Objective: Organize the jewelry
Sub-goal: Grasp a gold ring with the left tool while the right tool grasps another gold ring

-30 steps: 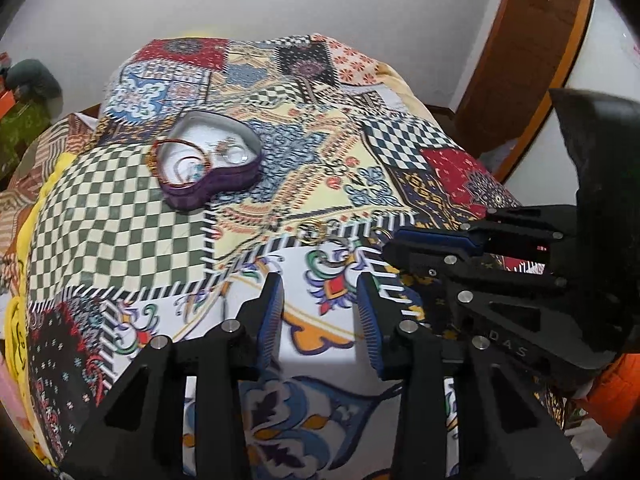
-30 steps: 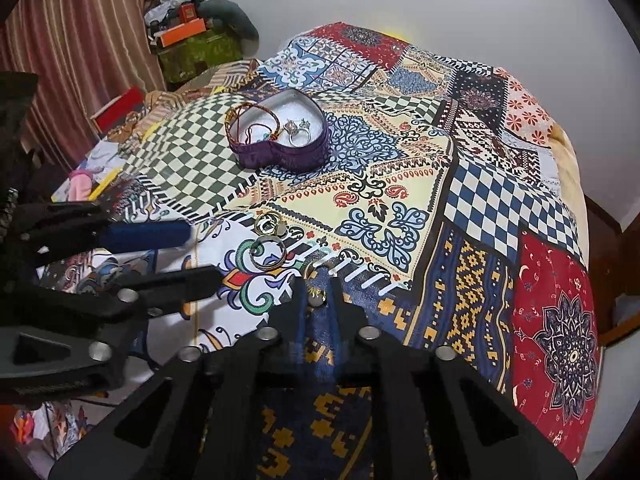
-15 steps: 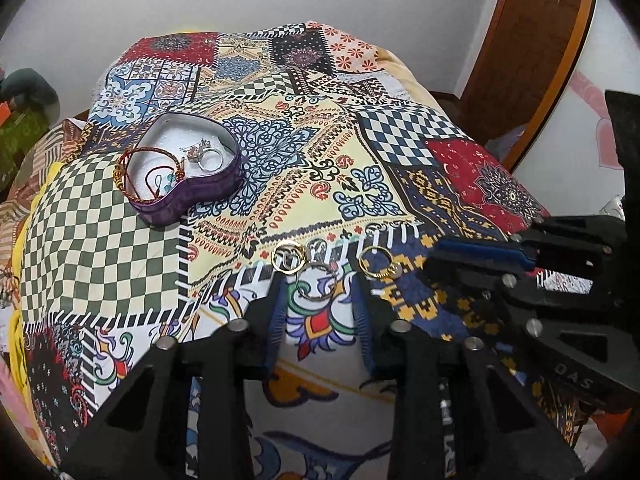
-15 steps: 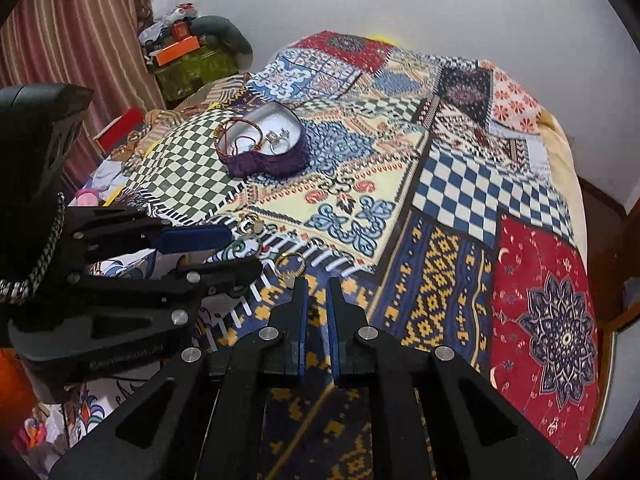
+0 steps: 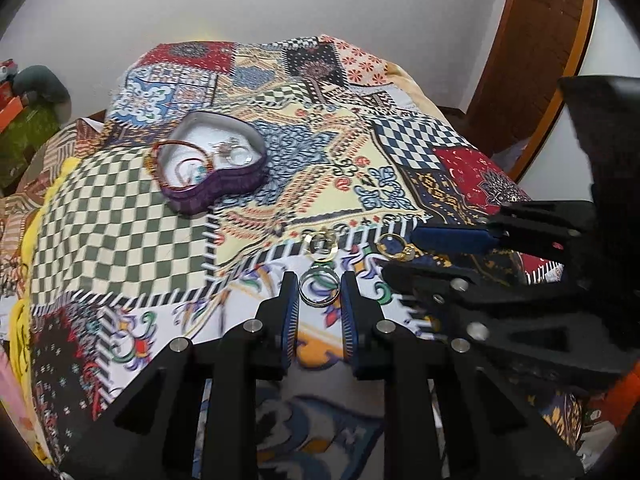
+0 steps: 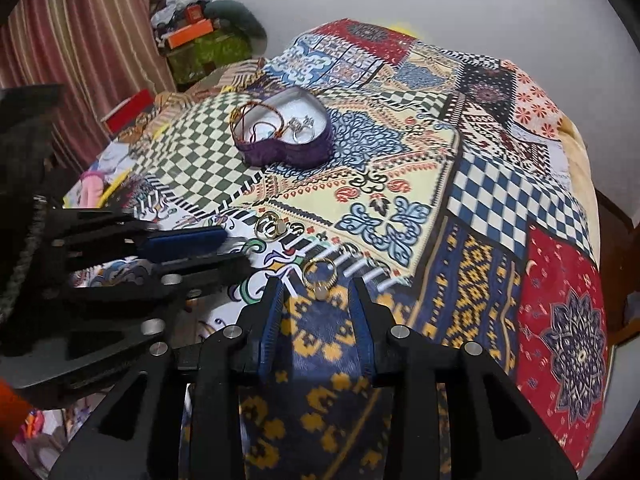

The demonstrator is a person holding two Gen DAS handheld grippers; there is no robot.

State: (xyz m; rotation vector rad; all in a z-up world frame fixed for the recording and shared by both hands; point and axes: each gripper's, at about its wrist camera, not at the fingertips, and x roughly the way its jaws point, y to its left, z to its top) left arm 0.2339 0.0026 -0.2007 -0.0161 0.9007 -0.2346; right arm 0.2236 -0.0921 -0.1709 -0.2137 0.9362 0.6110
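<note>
A purple heart-shaped jewelry box (image 5: 240, 184) sits open on the patchwork bedspread and holds a red bangle (image 5: 180, 148) and silver rings. It also shows in the right wrist view (image 6: 304, 152). My left gripper (image 5: 319, 292) is open around a silver ring (image 5: 319, 288) that lies on the cloth. A gold ring pair (image 5: 319, 245) lies just beyond it. My right gripper (image 6: 316, 294) is open, with a gold ring with a pale stone (image 6: 320, 276) between its fingertips on the cloth. That ring also shows in the left wrist view (image 5: 394, 246).
The patchwork bedspread (image 6: 500, 200) covers the whole bed. A wooden door (image 5: 532, 60) stands at the right. Striped curtains (image 6: 80, 40) and a green box with clutter (image 6: 208, 48) stand at the left. The two grippers are close side by side.
Both grippers have moved forward over the rings. My right gripper has opened from shut. The silver ring now lies between my left fingertips.
</note>
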